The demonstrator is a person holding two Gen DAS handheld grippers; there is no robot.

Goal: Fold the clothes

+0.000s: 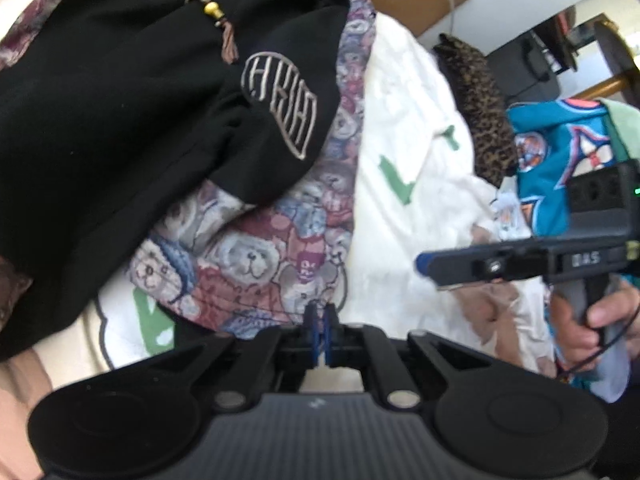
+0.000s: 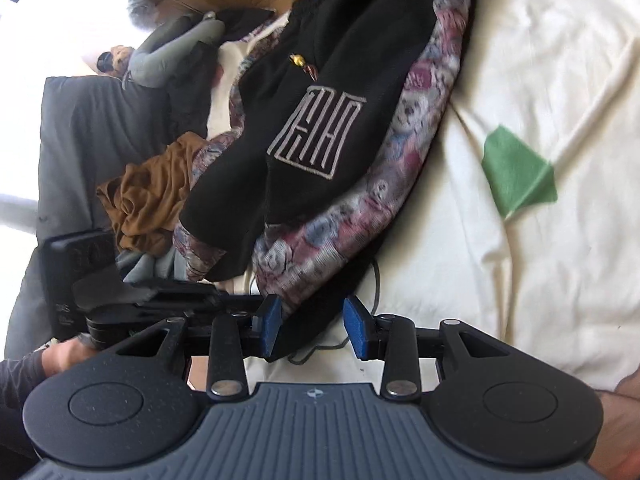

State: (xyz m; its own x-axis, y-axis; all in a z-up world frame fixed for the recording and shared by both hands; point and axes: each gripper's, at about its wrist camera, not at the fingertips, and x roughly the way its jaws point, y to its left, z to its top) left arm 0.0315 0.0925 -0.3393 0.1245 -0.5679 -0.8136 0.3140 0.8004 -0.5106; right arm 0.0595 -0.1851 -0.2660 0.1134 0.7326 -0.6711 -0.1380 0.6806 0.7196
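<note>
Right up close, the left gripper (image 1: 321, 330) has its blue pads pinched together on the near edge of the teddy-bear patterned garment (image 1: 256, 256). No earlier view is at hand, so I tell only that it is clamped now. The right gripper (image 2: 313, 328) stands with its jaws apart, a dark fold of that garment's edge lying between the pads (image 2: 270, 326) without being squeezed. Beyond them a black garment (image 2: 320, 92) with a grey stitched emblem lies on top of the bear print. Both rest on a cream sheet (image 2: 540, 60) with green patches. Farther off lies a crumpled brown cloth (image 2: 152, 196).
</note>
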